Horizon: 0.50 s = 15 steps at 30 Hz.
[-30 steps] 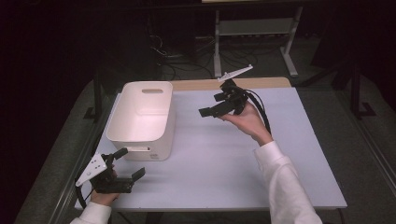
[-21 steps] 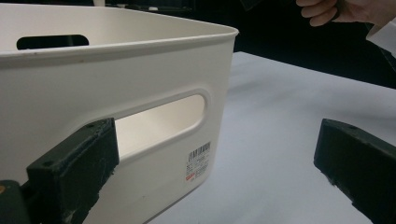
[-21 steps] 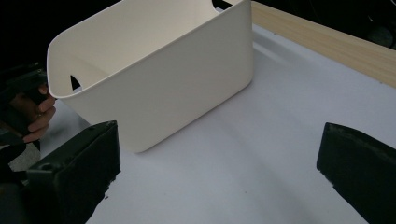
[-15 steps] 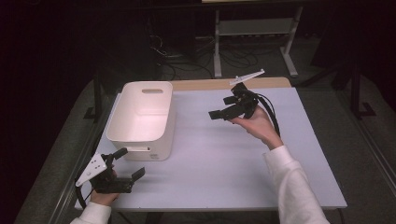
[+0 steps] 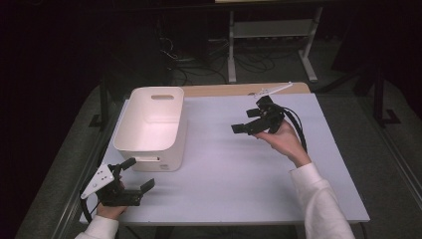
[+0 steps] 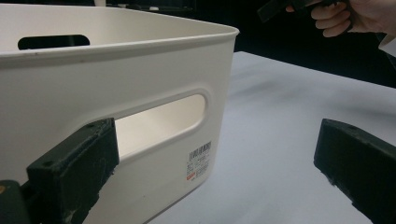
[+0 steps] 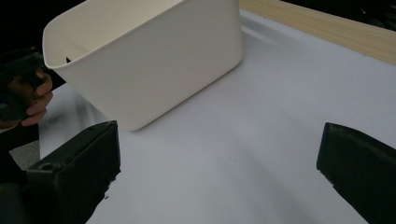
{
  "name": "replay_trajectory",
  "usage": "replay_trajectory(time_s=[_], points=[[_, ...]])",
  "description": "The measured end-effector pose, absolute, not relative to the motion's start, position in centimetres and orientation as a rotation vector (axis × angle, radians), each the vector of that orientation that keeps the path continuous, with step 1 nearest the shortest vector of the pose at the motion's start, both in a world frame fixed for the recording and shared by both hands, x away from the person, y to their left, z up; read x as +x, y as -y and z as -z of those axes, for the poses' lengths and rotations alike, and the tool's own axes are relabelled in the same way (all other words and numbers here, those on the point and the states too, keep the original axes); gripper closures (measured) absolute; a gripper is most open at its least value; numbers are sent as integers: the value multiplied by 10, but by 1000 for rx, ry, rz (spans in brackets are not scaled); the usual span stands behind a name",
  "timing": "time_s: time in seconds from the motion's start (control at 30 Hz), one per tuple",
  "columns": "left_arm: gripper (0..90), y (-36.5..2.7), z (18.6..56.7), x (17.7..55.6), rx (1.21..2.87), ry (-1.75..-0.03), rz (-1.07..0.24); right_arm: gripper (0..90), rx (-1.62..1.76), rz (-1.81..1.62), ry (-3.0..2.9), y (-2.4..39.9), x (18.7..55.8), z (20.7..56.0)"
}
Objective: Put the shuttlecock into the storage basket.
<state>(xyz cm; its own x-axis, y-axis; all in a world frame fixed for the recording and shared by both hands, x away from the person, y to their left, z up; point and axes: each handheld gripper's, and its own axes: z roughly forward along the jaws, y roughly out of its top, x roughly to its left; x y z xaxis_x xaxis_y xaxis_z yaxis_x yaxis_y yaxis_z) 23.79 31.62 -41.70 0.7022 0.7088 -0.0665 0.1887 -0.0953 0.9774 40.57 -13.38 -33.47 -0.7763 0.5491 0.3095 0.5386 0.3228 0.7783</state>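
The white table point(image 5: 239, 174) carries a white plastic bin point(image 5: 152, 127) on its left half, standing upright with its open top up and its long axis running from the near edge toward the far edge; a handle slot pierces each short end. The left gripper point(image 5: 135, 174) sits low at the table's near-left corner, just before the bin's near end, jaws spread wide and holding nothing. The right gripper point(image 5: 247, 120) is held above the table to the right of the bin, well apart from it, aimed leftward, jaws likewise apart and empty. The left gripper view shows a barcode label point(image 6: 199, 157) beside the near slot; the right gripper view takes in the bin's plain long side point(image 7: 154, 60).
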Motion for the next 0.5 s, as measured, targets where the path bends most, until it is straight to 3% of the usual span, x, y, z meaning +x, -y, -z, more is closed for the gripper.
replay_trajectory(time_s=[0.5], points=[[0,-316,417,238,1652,-745,-512,0,1096,-1478,-2516,160,395,354]])
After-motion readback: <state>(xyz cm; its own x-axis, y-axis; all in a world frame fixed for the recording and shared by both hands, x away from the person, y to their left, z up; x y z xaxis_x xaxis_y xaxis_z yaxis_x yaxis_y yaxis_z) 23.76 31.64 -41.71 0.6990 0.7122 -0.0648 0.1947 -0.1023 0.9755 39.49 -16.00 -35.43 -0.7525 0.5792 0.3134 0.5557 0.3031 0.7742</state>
